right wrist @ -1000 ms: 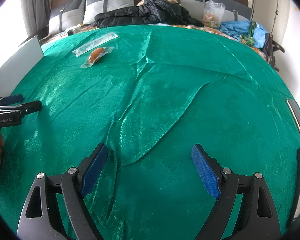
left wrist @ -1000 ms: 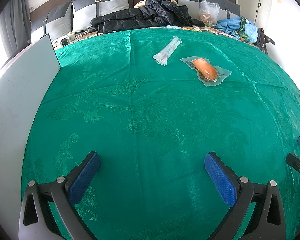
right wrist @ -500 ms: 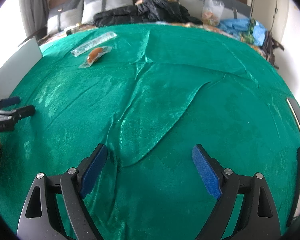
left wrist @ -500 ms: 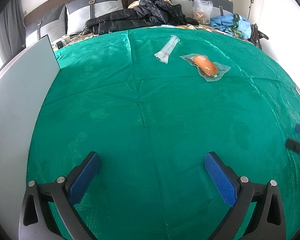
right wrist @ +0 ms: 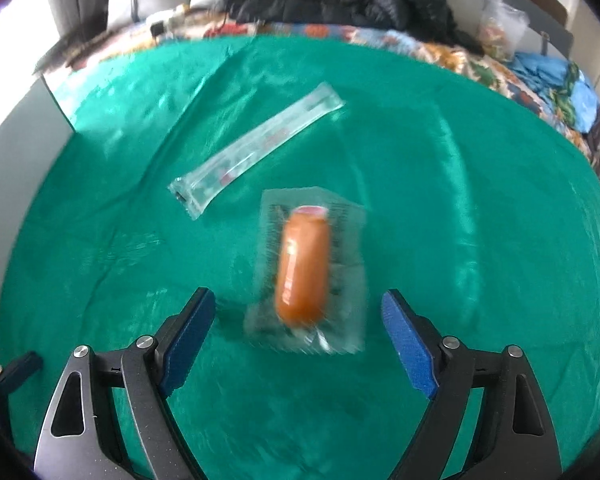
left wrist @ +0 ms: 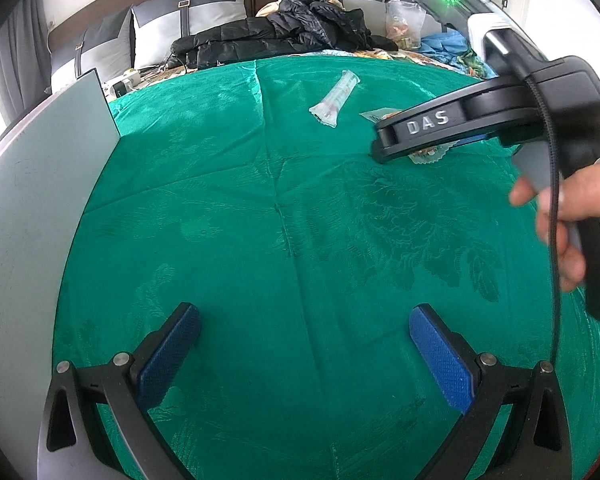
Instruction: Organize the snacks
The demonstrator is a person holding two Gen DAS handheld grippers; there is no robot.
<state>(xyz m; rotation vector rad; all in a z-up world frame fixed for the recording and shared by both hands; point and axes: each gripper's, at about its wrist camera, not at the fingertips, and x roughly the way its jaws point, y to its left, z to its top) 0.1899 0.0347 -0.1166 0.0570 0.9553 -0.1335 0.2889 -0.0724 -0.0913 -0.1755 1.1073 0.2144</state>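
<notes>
Squarely ahead of the right gripper [right wrist: 298, 336], the sausage snack [right wrist: 303, 266] lies flat on the green cloth [right wrist: 480, 240] in its clear wrapper, its near end reaching between the two blue pads. The jaws are wide but closing at this moment, and neither pad touches the wrapper. Just beyond it, up and to the left, the long clear packet [right wrist: 256, 148] lies at a slant, near the sausage but apart from it.

This looks like the approach to the first pick, with both snacks loose on the cloth and nothing sorted. The next move seems to call for lowering the pads to either side of the sausage and pinching across it, since the slack, glossy film may slide.

The left gripper [left wrist: 304, 352] hangs released over bare cloth, nothing between its jaws. Its view shows the right gripper's black body covering most of the sausage packet, with the person's hand [left wrist: 568, 216] on the handle.

The right wrist view is smeared, so print on both wrappers is unreadable. No box or tray for the snacks is in view; the pale board [left wrist: 32, 208] at the left edge is cut off.
</notes>
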